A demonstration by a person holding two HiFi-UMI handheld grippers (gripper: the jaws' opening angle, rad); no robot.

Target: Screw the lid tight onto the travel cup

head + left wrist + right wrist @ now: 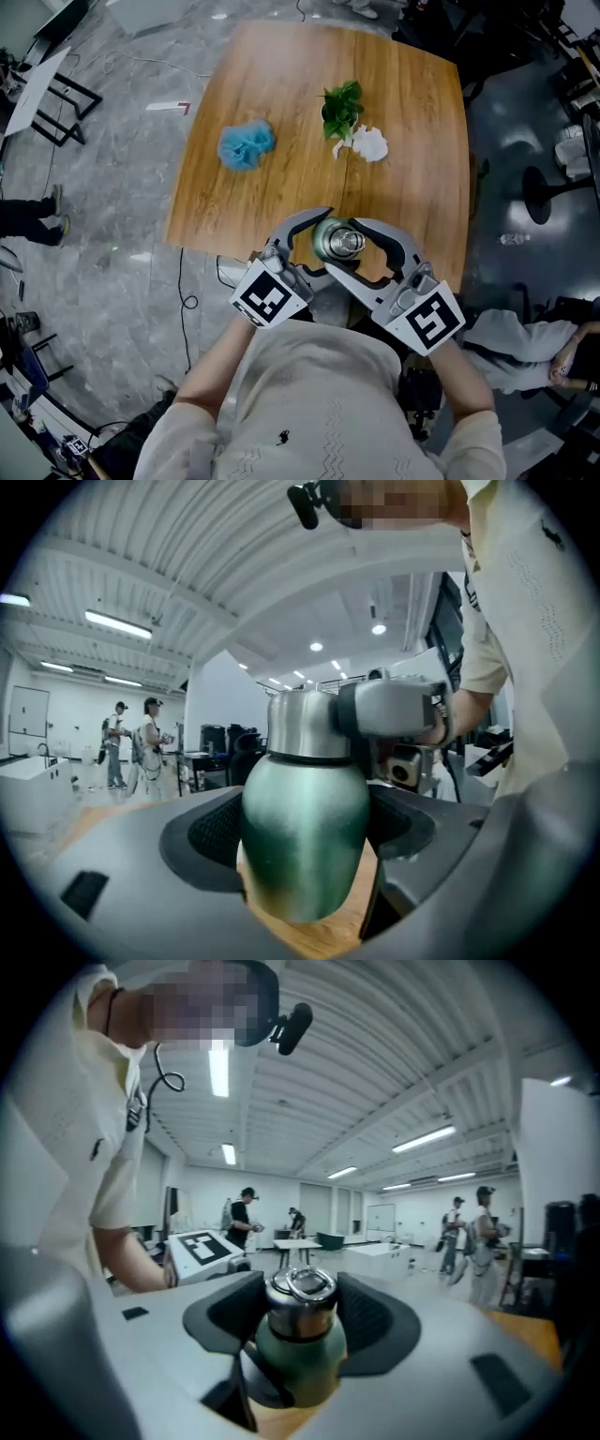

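The travel cup stands upright near the front edge of the wooden table [281, 84]. Its body [305, 855] is green and its lid [298, 1299] is silver, with a wire loop on top. My left gripper [322, 240] comes in from the left, and its pads [220, 832] press on the green body on both sides. My right gripper [353, 246] comes in from the right, higher up. Its pads [366, 1316] lie against the two sides of the lid. In the left gripper view, a grey finger [394, 708] of the right gripper sits against the lid [305, 726].
Farther back on the table lie a blue fluffy ball [246, 145], a small green plant [342, 105] and a crumpled white thing [370, 143]. The table's front edge runs just under the cup. Cables lie on the floor [112, 234]. Several people stand far off in the room.
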